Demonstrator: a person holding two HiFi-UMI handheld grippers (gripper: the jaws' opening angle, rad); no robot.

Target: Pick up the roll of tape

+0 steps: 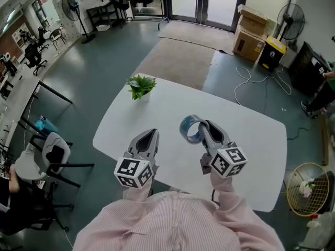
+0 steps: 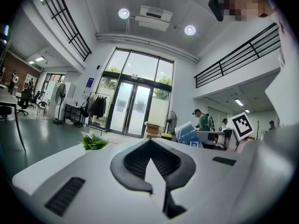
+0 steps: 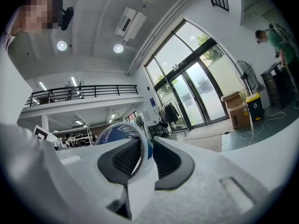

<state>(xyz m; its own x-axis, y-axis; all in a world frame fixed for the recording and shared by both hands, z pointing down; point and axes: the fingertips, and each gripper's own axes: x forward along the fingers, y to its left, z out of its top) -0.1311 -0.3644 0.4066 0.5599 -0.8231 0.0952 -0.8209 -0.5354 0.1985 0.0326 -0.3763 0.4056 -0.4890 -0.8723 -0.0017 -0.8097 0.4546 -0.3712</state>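
The roll of tape (image 1: 188,129), blue-printed with a pale rim, hangs above the white table (image 1: 261,140), clear of its top. My right gripper (image 1: 203,126) is shut on the roll's wall, one jaw inside the ring and one outside. In the right gripper view the roll of tape (image 3: 117,133) stands upright between the dark pads (image 3: 169,162), and that gripper (image 3: 144,147) points level. My left gripper (image 1: 151,135) hovers to the roll's left, jaws together and empty. In the left gripper view its tips (image 2: 150,143) meet, and the tape (image 2: 188,133) shows at the right.
A small green plant (image 1: 140,86) stands at the table's far left corner. Chairs (image 1: 49,158) sit off the table's left side. Cardboard boxes (image 1: 249,33), a fan (image 1: 289,17) and a loose cable (image 1: 259,82) lie beyond; a wire basket (image 1: 308,188) is at right.
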